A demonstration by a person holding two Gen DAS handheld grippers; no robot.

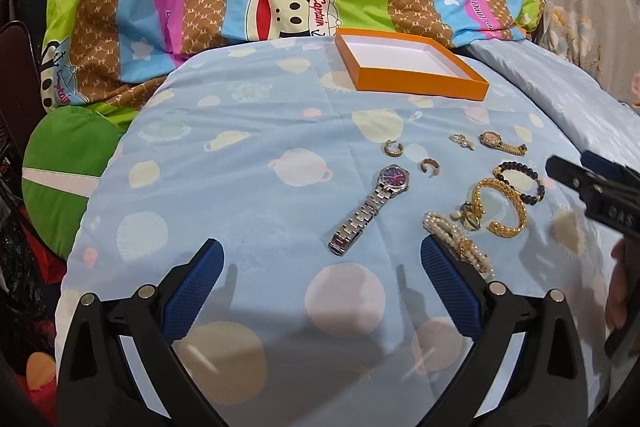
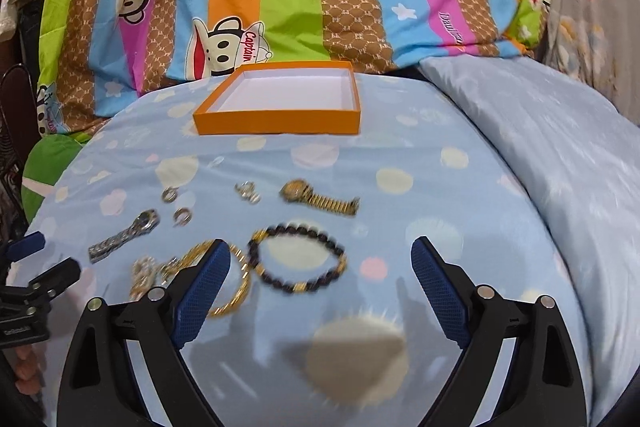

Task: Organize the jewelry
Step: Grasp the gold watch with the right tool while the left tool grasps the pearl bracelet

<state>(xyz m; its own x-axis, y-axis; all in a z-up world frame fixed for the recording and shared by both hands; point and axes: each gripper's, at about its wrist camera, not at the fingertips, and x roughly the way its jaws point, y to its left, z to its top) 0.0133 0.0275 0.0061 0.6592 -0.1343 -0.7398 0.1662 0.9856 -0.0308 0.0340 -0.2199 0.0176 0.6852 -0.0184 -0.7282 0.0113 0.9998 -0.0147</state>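
Nearby, on the pale blue dotted cloth (image 2: 400, 155), a shallow orange cardboard box with a white inside (image 2: 280, 99) is seen holding nothing. The jewelry is spread in front of it: a gold watch (image 2: 318, 199), a dark beaded bracelet (image 2: 298, 263), a gold bangle (image 1: 500, 207), a silver steel watch (image 1: 370, 209) and a pearl bracelet (image 1: 456, 239). The right gripper (image 2: 320, 295) is held spread wide, nothing pinched, the beaded bracelet lying between its blue pads. The left gripper (image 1: 322, 291) is likewise spread and empty, the pearl bracelet just beside its right pad.
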